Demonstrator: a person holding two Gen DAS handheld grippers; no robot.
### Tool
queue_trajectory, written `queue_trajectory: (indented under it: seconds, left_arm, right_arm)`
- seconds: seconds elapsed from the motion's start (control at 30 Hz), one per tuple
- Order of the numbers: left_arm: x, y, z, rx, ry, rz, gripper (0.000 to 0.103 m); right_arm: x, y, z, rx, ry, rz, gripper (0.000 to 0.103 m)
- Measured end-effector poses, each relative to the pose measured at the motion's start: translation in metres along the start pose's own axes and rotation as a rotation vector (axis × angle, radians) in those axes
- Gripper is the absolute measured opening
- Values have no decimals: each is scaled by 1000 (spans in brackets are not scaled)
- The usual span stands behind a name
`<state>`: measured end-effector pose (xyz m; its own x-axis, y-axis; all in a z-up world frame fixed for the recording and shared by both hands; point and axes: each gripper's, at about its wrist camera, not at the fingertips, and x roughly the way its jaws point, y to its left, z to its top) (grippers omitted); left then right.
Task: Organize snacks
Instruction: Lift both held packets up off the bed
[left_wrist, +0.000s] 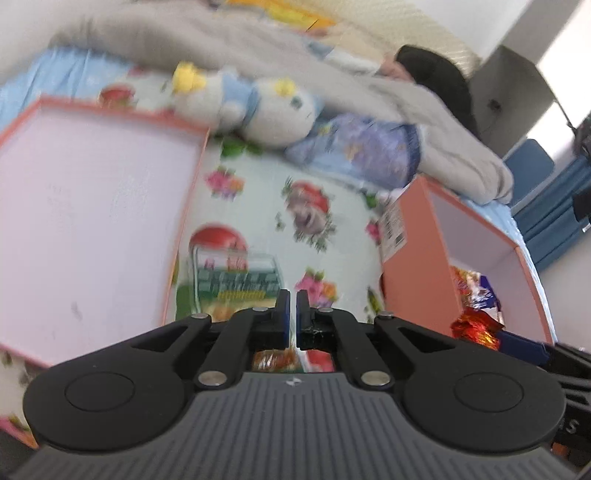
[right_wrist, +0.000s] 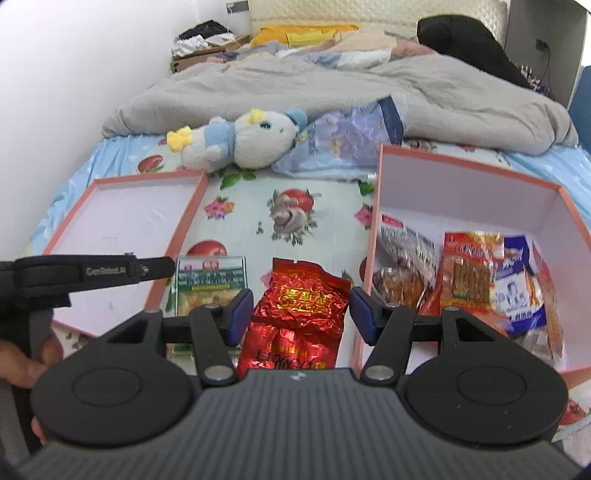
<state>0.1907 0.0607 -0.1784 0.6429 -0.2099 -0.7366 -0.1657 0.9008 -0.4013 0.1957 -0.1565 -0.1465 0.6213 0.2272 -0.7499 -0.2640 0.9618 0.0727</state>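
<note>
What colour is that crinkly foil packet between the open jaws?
Shiny red foil packet with gold print, clearest in the right wrist view.

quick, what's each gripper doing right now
Left gripper: shut, holding nothing.
Right gripper: open around the red packet, not gripping it.

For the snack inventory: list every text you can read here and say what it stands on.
"GenRobot.AI" (blurred, likely): black strap of the left gripper.
Gold characters on the crinkled red foil packet: too blurred.
Print on the green and white snack packet: too small.
Packets in the pink cardboard box: unreadable.
</note>
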Motion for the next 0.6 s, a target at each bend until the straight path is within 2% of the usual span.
queue_trajectory:
  seconds: [0.07, 0.13, 0.17, 0.2, 0.3, 0.37, 0.47, 0.6]
  left_arm:
    - [12, 5, -6, -3, 34, 19, 2]
    - [24, 7, -11, -2, 66, 43, 10]
    - [31, 9, -13, -12, 89, 55, 28]
    - [37, 9, -14, -19, 108, 66, 51]
    - [51, 6, -18, -15, 108, 122, 82]
    - [61, 2, -18, -16, 118, 174, 91]
    - [77, -1, -19, -21, 140, 190, 94]
    - [98, -6, -24, -13, 173, 267, 100]
  right_arm:
    - [3, -2, -3, 4, 9, 4, 60]
    - [3, -6, -3, 7, 10, 11, 60]
    - [2, -7, -3, 10, 7, 14, 60]
    - [1, -10, -2, 15, 2, 17, 60]
    - [-6, -22, 4, 56, -21, 50, 60]
    - [-12, -30, 9, 72, -43, 58, 60]
    - [-18, -42, 15, 76, -70, 59, 60]
    - [-24, -58, 21, 62, -108, 32, 60]
